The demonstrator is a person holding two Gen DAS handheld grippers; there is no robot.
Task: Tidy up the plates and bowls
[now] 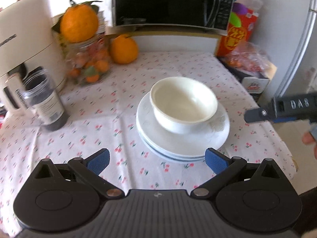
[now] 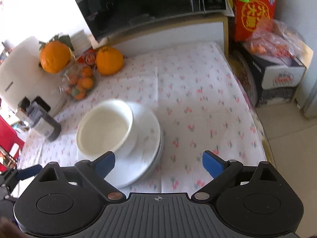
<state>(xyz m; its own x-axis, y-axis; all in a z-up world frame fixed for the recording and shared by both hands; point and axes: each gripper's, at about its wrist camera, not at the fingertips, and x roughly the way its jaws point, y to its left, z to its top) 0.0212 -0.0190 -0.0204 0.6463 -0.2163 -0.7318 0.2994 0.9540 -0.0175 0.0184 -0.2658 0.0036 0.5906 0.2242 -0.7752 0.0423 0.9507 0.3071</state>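
- Left wrist view: the left gripper hangs over the near edge of the counter with its blue fingers spread wide and nothing between them.
- Right wrist view: the right gripper is likewise above the near edge, fingers wide apart and empty; its left finger overlaps the near rim of the plates in this view, and whether it touches them cannot be told.
- Just beyond the left gripper a stack of white plates lies on the flowered cloth, about midway between the counter's left and right edges.
- A white bowl stands upright on the top plate, empty inside, set toward the far side of the stack.
- At the right edge of the counter the right gripper shows again from the side, with part of a hand below it.
- Toward the left edge stands a dark jar beside a cream appliance.
- Farther back, a glass jar of small oranges carries a large orange; a second orange sits on the cloth beside it.
- Along the far edge a black microwave rests on a raised shelf, with a red bag at the far right corner.
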